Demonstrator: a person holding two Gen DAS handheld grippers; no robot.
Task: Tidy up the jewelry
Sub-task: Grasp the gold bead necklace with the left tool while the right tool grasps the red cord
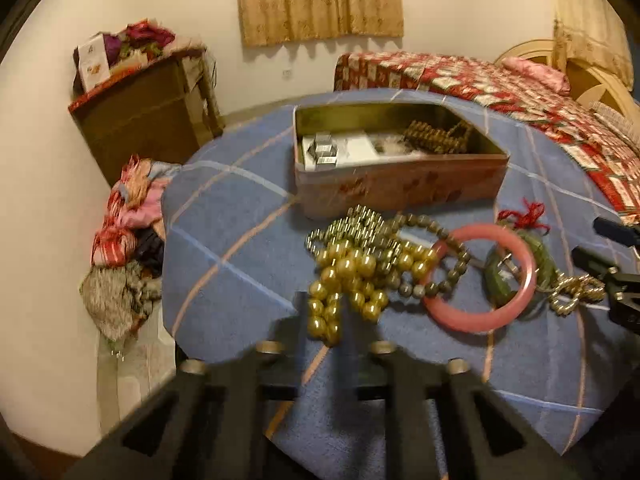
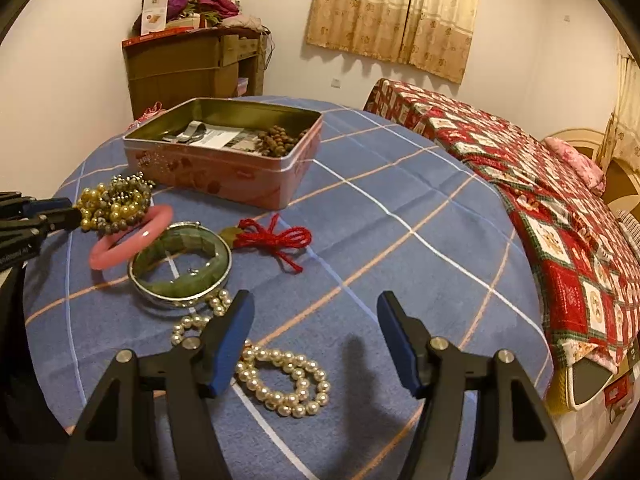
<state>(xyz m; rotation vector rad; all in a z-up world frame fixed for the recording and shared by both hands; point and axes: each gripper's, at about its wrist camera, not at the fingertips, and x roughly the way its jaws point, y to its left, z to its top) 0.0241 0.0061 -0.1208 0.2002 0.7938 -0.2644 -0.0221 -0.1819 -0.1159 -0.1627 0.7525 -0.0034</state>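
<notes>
An open pink tin on the blue checked tablecloth holds brown beads and small boxes. In front of it lies a heap of gold pearl and grey bead strands, a pink bangle, a green stone bracelet with a red cord, and a white pearl strand. My left gripper is closed around the near end of the gold pearl strand. My right gripper is open above the cloth, beside the white pearls.
A bed with a red patterned quilt lies to the right of the table. A brown cabinet with clutter on top stands at the back wall. A pile of clothes lies on the floor at the left.
</notes>
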